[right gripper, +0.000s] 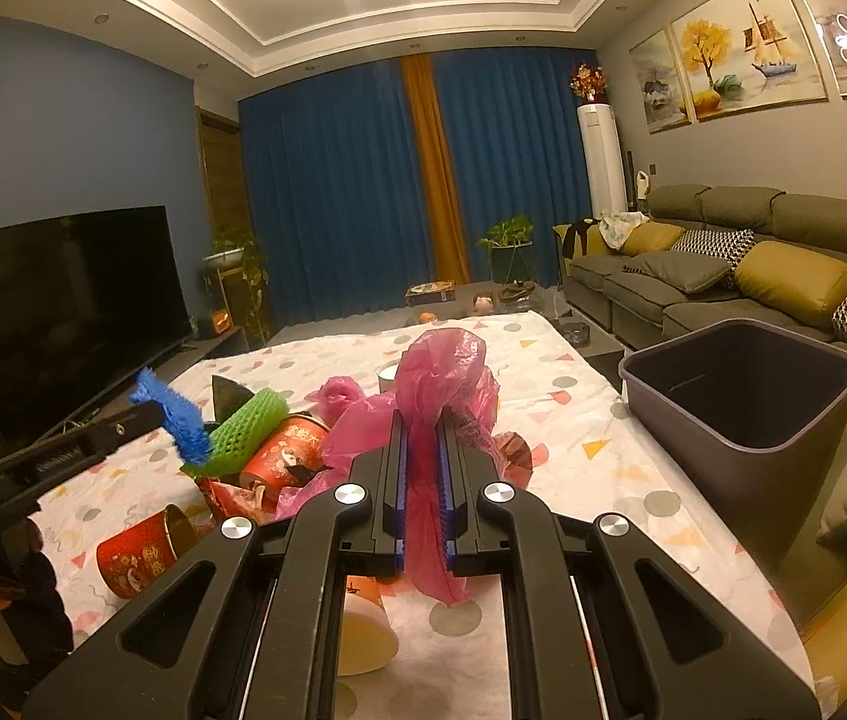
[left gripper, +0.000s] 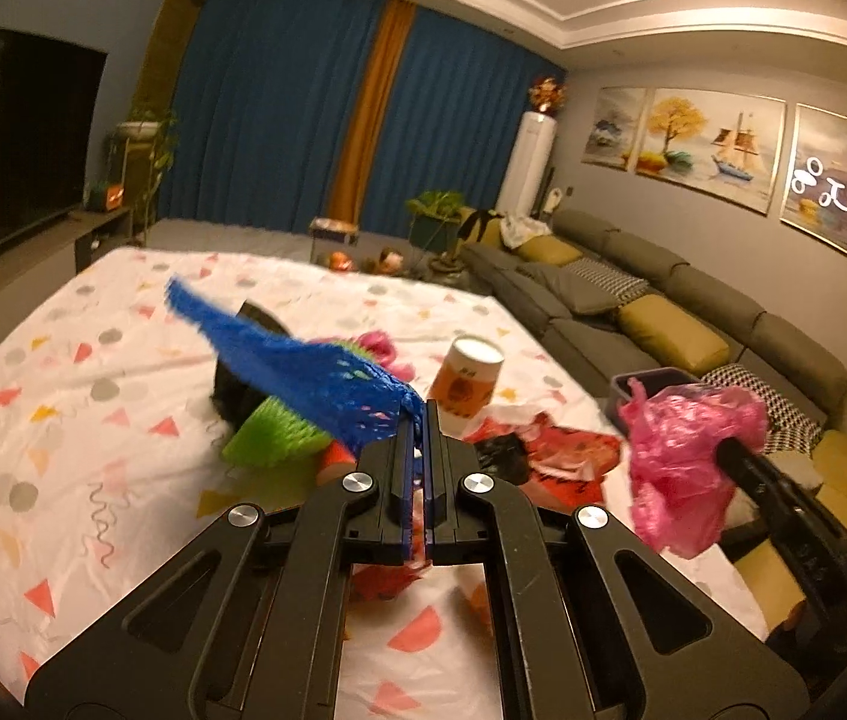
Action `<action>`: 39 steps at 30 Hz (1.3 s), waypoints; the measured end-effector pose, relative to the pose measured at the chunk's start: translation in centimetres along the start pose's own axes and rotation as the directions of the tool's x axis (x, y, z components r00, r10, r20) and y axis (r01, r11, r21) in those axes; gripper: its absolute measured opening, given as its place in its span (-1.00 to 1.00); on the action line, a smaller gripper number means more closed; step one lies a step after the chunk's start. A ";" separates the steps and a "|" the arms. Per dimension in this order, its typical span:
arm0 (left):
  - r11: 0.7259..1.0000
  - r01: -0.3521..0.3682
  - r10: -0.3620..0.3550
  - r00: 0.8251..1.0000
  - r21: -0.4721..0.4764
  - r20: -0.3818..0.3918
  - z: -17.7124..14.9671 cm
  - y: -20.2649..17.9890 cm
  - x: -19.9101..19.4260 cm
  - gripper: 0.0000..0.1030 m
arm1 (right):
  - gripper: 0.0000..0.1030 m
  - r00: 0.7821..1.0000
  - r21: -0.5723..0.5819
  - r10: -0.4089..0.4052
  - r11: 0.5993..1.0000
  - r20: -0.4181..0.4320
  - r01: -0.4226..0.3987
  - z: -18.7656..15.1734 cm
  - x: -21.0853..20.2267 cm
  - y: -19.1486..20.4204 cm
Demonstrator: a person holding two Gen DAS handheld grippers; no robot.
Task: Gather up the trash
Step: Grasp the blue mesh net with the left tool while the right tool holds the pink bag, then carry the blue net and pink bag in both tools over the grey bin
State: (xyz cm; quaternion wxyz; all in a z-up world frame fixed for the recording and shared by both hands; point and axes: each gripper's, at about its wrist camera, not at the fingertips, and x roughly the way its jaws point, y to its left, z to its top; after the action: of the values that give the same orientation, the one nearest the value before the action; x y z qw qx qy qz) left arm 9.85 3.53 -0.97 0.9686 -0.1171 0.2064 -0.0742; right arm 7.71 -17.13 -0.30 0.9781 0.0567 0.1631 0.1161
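Left tongs pinched tight on one end of a blue foam net. Net lifted off the table, sticking out up and to the left, a bit blurry. Seen from the right side too, the blue net hanging from the tip of the left tongs, above the pile.

Right tongs nearly closed, squeezing a pink plastic bag. Bag bunched up above the tips, with a tail hanging down between the two fingers. Held up in the air, off the cloth. From the left camera, same pink bag out to the right, in front of the bin.

Under the blue net, a green foam net lying on the table beside something black. More pink plastic behind it. A paper cup standing just past the left tongs. Red wrappers and a black scrap next to the cup.

From the right camera, a red tin tipped over by the green net, and another red tin on its side nearer the left edge. A pale cup lying low under the right tongs.

Dark bin standing on the right part of the table, open at the top, nothing seen inside. White tablecloth with colored shapes under everything. Gray sofa with yellow cushions behind the bin.
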 end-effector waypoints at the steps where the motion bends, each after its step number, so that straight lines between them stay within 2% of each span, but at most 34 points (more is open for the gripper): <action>1: 1.000 0.007 -0.007 1.000 0.005 0.004 0.1 -0.3 -0.1 -0.99 | -0.81 1.000 0.000 -0.003 1.000 0.004 0.003 0.1 -0.1 -0.2; 9: 0.997 0.062 -0.064 0.997 0.056 0.035 1.3 -3.0 -0.9 -0.99 | -0.81 0.999 0.013 -0.026 1.000 0.027 0.026 0.4 -0.9 -1.4; 24: 0.970 0.190 -0.192 0.981 0.153 0.000 2.1 -9.6 1.4 -0.99 | -0.81 0.991 0.038 -0.113 0.993 0.069 0.110 1.3 -2.0 -4.8; 31: 0.943 0.263 -0.264 0.964 0.203 -0.022 2.4 -13.6 3.0 -0.99 | -0.81 0.980 0.054 -0.178 0.983 0.090 0.173 1.9 -2.5 -7.6; 39: 0.900 0.366 -0.361 0.930 0.235 -0.069 2.5 -19.3 6.0 -0.98 | -0.81 0.957 0.095 -0.272 0.960 0.105 0.262 2.9 -3.2 -12.1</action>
State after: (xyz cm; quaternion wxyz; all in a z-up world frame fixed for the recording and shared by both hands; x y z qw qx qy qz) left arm 14.48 -15.72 3.94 0.9422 -0.0329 0.1816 -0.2797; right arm 8.24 -29.80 1.57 0.9896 0.0798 0.1163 -0.0272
